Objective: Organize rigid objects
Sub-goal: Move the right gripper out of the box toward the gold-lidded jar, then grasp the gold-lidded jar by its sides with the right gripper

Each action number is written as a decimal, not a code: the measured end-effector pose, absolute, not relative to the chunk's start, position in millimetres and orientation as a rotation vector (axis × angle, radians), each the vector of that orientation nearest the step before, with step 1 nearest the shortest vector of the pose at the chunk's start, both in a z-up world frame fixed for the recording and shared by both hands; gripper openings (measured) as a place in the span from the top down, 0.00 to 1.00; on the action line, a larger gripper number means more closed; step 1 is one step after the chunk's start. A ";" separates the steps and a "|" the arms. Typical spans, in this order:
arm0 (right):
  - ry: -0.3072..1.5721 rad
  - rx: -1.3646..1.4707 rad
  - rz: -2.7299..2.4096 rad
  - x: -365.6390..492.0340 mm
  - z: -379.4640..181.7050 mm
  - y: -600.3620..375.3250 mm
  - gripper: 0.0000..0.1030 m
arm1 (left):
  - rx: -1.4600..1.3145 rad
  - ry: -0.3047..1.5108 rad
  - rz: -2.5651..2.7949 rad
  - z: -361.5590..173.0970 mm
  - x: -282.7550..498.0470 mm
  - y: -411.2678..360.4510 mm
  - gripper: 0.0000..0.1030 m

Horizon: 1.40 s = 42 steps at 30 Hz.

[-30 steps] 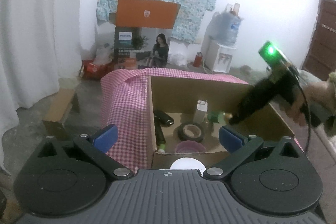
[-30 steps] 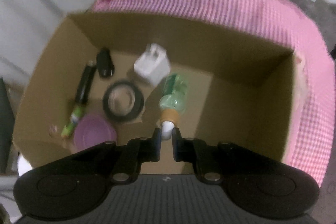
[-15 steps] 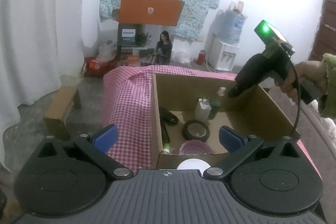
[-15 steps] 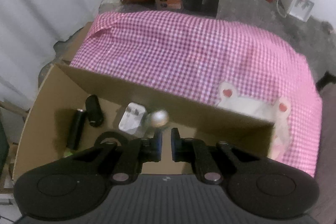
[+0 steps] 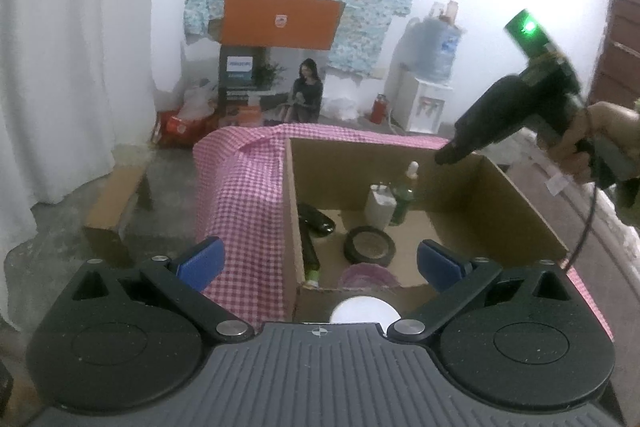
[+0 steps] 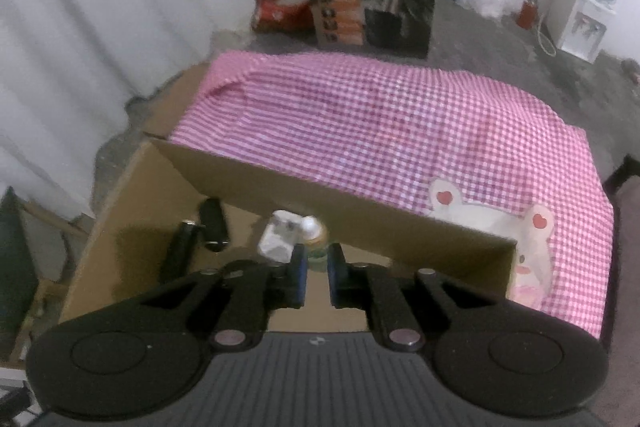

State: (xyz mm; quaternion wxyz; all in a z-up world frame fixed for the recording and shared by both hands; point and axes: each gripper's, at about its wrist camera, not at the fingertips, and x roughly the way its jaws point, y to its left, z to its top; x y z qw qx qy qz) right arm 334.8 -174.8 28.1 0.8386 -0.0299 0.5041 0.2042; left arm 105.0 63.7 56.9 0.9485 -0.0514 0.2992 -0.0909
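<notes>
Open cardboard box is being shown on counter draped in pink checked cloth. Green bottle is standing upright inside box near far wall, just beside white adapter; black tape roll, purple lid and dark tubes are lying nearer. Right gripper is being held above bottle, jaws opening, nothing clamped. Left gripper is being held before box, jaws wide apart, empty.
</notes>
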 end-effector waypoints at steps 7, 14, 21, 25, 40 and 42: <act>0.913 0.062 0.517 247.1 64.6 -208.6 0.38 | -0.086 0.610 -0.297 55.7 90.9 48.9 0.00; 0.890 0.298 0.609 153.5 51.5 -242.4 0.38 | -0.032 0.639 -0.421 46.3 72.2 17.8 0.00; 0.925 0.435 0.636 113.9 1.4 -246.0 0.38 | 0.050 0.738 -0.501 11.5 64.5 -20.6 0.00; 0.947 0.418 0.600 120.2 -27.3 -233.8 0.40 | 0.098 0.790 -0.491 -11.4 70.1 -37.4 0.01; 1.068 0.411 0.664 167.1 -83.3 -186.9 0.47 | 0.129 0.875 -0.420 -44.8 97.6 -49.7 0.01; 1.078 0.407 0.678 169.2 -85.0 -180.8 0.47 | 0.112 0.878 -0.425 -44.8 97.9 -48.3 0.01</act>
